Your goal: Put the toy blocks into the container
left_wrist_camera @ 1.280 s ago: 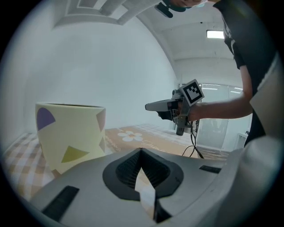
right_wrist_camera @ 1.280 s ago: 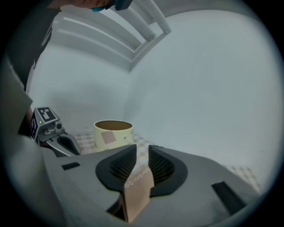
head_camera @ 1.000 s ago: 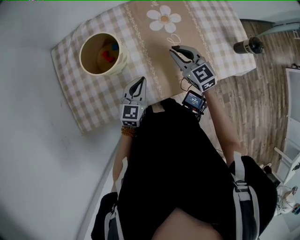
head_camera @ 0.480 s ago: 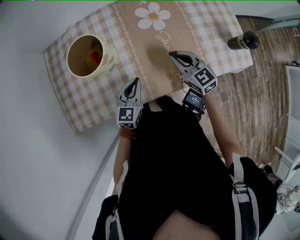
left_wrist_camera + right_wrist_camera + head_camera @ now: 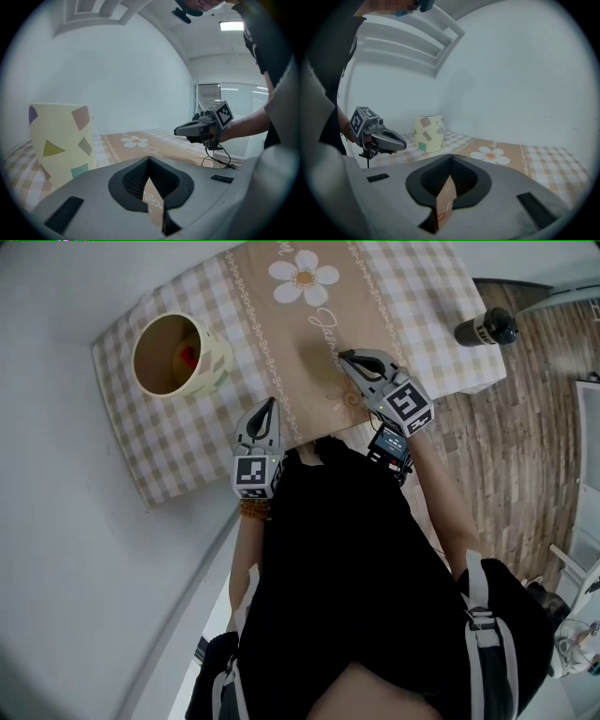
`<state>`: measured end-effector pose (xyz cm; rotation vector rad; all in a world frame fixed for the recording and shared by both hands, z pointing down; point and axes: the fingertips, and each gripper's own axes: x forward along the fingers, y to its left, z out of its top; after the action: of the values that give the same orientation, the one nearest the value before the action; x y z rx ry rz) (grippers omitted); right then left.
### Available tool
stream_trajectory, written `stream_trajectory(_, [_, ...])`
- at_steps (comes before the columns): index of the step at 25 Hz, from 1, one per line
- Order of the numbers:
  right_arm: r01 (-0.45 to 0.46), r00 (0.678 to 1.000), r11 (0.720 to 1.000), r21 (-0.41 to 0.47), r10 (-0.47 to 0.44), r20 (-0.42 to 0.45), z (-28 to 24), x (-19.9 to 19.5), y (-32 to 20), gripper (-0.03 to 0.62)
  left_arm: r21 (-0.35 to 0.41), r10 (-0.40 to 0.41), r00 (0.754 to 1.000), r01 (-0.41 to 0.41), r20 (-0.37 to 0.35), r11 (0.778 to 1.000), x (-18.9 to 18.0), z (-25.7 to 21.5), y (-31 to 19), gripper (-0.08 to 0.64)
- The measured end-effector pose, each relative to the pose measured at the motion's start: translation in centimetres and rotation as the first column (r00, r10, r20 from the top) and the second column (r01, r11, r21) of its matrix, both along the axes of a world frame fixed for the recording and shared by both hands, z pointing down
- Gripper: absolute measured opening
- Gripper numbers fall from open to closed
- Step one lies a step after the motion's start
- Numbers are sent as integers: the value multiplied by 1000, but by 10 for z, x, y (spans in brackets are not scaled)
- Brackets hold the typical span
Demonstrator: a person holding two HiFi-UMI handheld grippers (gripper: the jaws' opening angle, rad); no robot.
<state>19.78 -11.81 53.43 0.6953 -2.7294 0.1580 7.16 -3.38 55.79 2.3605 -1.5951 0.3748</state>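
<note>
The container [image 5: 173, 354], a cream cup with coloured patches, stands upright at the table's far left corner. A red toy block [image 5: 187, 355] shows inside it; the rest of its inside is hidden by the wall. My left gripper [image 5: 269, 401] is shut and empty over the near table edge, pointing towards the cup [image 5: 61, 143]. My right gripper [image 5: 341, 354] is shut with nothing in it, hovering over the beige centre strip. From the right gripper view the cup [image 5: 428, 133] stands beyond the left gripper [image 5: 404, 145]. I see no loose blocks on the cloth.
A checked tablecloth [image 5: 178, 442] with a white flower print [image 5: 305, 277] covers the table. A black bottle [image 5: 486, 330] stands off the table's right side above the wood floor. A white wall runs along the left.
The right gripper's jaws have closed. Both grippers have drawn back slightly towards the near table edge, and the head view has shifted a little.
</note>
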Motion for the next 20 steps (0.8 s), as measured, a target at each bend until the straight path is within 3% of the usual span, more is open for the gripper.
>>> stream_trajectory(20, [-16, 1000, 1000, 15, 16, 13, 1, 31, 5, 3, 34, 25, 999, -25, 20, 999, 30, -9, -12, 6])
